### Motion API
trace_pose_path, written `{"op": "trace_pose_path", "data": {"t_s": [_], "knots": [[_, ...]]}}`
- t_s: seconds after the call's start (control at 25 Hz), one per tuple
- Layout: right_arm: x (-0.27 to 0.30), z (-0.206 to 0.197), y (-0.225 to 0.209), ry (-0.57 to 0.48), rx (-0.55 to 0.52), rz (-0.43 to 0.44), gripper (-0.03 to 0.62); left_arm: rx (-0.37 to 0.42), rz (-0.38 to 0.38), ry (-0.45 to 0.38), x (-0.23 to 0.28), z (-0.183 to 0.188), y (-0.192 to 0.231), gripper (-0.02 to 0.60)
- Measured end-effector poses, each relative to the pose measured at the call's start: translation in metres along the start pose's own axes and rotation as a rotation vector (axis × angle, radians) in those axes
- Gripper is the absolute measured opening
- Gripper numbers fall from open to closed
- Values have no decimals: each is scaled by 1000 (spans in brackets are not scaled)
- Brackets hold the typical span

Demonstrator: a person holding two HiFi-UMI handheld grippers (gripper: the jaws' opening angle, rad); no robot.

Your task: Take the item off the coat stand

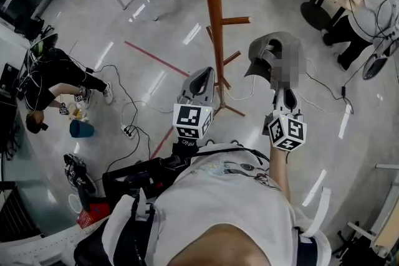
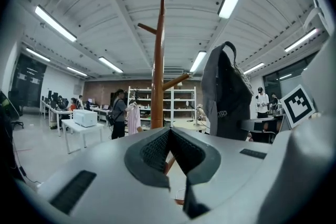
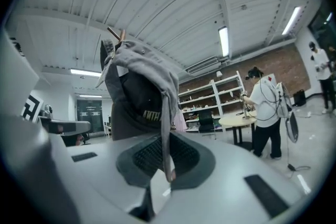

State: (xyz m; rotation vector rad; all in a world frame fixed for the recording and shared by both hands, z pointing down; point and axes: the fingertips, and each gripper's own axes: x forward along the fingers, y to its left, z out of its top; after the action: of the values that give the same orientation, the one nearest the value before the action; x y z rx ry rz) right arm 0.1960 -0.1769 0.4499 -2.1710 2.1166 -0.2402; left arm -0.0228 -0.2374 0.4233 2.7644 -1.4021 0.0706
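Right gripper [image 1: 284, 96] clamped on grey cap [image 1: 272, 58], held beside coat stand [image 1: 216, 22], apparently clear of pegs. Left gripper [image 1: 201, 81] closed, empty. Advice: firm grip, draw cap away from pegs.

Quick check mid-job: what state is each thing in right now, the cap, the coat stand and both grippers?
Cap: hangs from the right gripper beside the coat stand, apparently clear of its pegs.
Coat stand: upright, the pegs in view bare.
Right gripper: shut on the cap's edge, raised.
Left gripper: shut, nothing between its jaws, close to the stand's pole.
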Motion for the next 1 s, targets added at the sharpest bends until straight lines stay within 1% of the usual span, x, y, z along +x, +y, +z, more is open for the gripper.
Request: {"op": "trace_pose_path", "data": {"t_s": [0.16,0.48,1.0], "knots": [[-3,1,7,-1,-2,24,23,5,-9,-10,6,6,-11,3],[-6,6,6,-13,-17,12,23,3,-10,-13,7,6,-12,3],[-4,6,8,-17,-8,28,23,10,-3,-10,6,7,-14,3]]}}
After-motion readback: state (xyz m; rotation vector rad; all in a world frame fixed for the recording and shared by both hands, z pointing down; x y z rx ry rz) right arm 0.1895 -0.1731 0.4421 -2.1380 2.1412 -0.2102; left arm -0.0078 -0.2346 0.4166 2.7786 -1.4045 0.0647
